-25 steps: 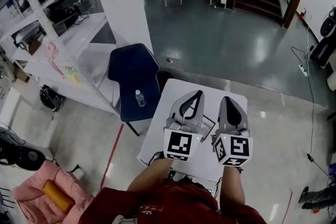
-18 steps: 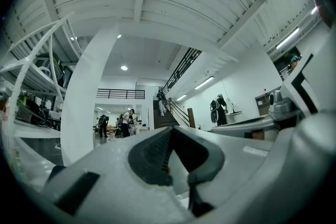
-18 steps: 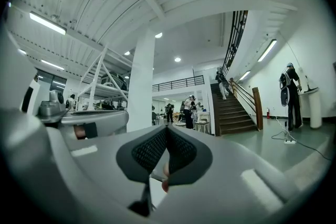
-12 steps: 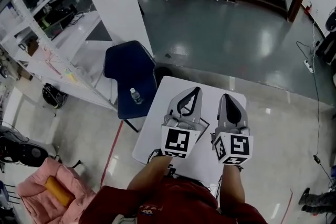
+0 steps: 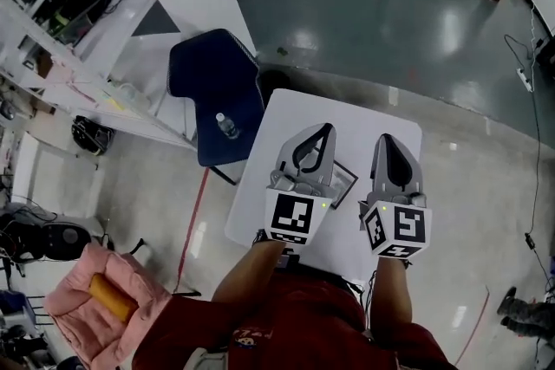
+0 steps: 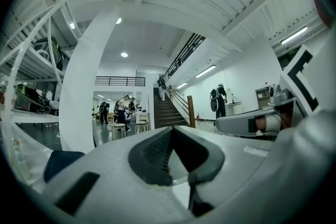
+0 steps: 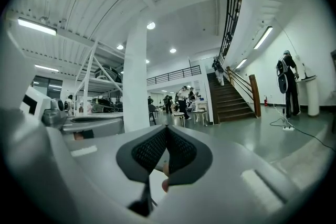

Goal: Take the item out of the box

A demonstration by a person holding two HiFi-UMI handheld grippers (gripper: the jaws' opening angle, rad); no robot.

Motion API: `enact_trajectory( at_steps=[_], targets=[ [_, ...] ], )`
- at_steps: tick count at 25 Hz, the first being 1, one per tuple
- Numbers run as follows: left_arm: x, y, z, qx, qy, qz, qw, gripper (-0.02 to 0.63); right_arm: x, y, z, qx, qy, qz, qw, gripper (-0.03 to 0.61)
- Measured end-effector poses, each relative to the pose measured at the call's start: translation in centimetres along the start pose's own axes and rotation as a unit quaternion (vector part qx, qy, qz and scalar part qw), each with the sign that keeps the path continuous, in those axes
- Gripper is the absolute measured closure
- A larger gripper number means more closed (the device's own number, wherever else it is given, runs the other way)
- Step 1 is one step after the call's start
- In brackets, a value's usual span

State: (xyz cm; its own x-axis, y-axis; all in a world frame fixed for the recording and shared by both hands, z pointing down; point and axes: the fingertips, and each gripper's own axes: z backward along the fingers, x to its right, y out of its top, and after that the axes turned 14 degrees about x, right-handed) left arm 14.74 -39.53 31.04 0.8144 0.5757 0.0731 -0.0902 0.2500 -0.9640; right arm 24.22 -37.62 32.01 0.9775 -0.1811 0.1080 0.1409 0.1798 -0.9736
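Observation:
Over the small white table (image 5: 286, 121) I hold both grippers side by side, pointing away from me. The left gripper (image 5: 324, 128) is shut with nothing in it, and so is the right gripper (image 5: 384, 138). A flat dark-edged box (image 5: 345, 180) lies on the table between and under them, mostly hidden by the left gripper, and its contents do not show. In the left gripper view the left gripper (image 6: 170, 129) has its pads together and looks out over the hall, not down at the table. In the right gripper view the right gripper (image 7: 166, 127) does the same.
A dark blue chair (image 5: 212, 95) with a plastic bottle (image 5: 227, 126) on its seat stands against the table's left side. White shelving (image 5: 78, 65) runs along the left. A pink bag (image 5: 95, 303) lies on the floor at lower left. A white pillar (image 7: 135, 81) stands ahead.
My head view has shifted, so the table and grippers sit slightly lower in the picture. Both grippers keep the same side-by-side pose and stay shut.

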Motion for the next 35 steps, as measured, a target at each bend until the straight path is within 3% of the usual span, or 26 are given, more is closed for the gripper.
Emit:
enact_trajectory(
  at_steps=[8,16,28,35],
  targets=[
    [-1.9,-8.1,-0.5,-0.065,-0.033,0.015,0.9972,0.612,0.7,-6.2,-2.3,-0.044,-0.032,-0.007,0.999,0.577],
    [-3.9,-16.4,-1.2,-0.142,-0.069,0.024,0.9871,0.6,1.1,-10.5,-6.2,-0.075,-0.05,-0.01,0.996,0.577],
    [-2.5,-28.0,0.8,-0.258,-0.141,0.028,0.9552,0.58,2.3,-14.7,-7.8,-0.106,-0.074,-0.013,0.992,0.577],
    [-1.2,-33.1,3.0,-0.325,-0.182,0.029,0.9275,0.553,2.9,-16.1,-7.9,-0.116,-0.085,-0.015,0.989,0.577]
  ],
)
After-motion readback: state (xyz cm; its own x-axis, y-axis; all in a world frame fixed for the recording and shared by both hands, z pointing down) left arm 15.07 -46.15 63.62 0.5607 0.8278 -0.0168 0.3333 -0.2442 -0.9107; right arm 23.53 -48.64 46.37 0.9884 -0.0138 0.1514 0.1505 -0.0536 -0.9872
